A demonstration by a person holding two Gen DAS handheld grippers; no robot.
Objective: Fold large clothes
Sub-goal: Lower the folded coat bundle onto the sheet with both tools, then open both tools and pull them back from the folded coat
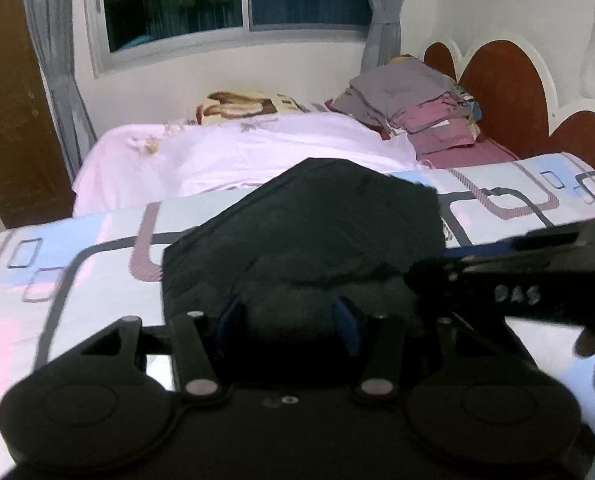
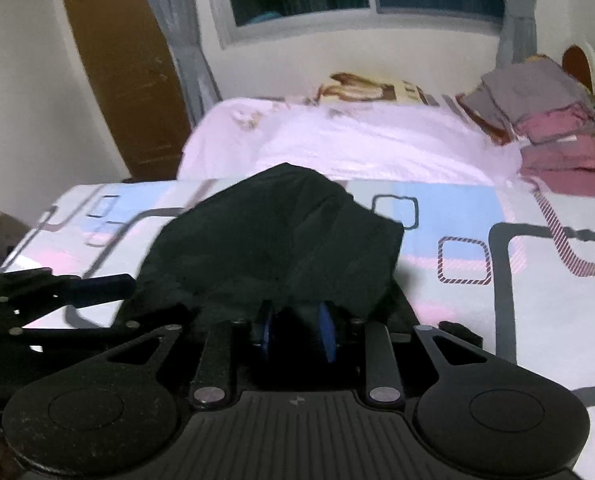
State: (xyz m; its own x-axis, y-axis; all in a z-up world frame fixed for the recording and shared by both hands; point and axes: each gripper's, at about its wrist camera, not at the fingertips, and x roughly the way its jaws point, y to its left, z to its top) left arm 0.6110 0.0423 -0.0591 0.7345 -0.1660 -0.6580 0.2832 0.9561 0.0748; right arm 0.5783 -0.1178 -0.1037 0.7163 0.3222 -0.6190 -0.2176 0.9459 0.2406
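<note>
A black garment (image 1: 317, 220) lies bunched on the patterned bedsheet (image 1: 77, 264). My left gripper (image 1: 287, 316) is at its near edge, and a thick fold of the black cloth fills the gap between its blue pads (image 1: 347, 320). My right gripper (image 1: 429, 272) comes in from the right at the same edge. In the right wrist view the garment (image 2: 281, 224) rises from my right gripper (image 2: 295, 328), whose blue pads (image 2: 325, 328) pinch a narrow fold. My left gripper (image 2: 109, 284) shows at the left, beside the cloth. A hand shows at the right edge.
Behind the sheet lies a pale pink blanket (image 1: 237, 152). A stack of folded grey and mauve clothes (image 1: 417, 112) sits at the back right by the brown headboard (image 1: 497, 92). A wooden wardrobe (image 1: 9, 100) stands left, under-window wall and curtains behind.
</note>
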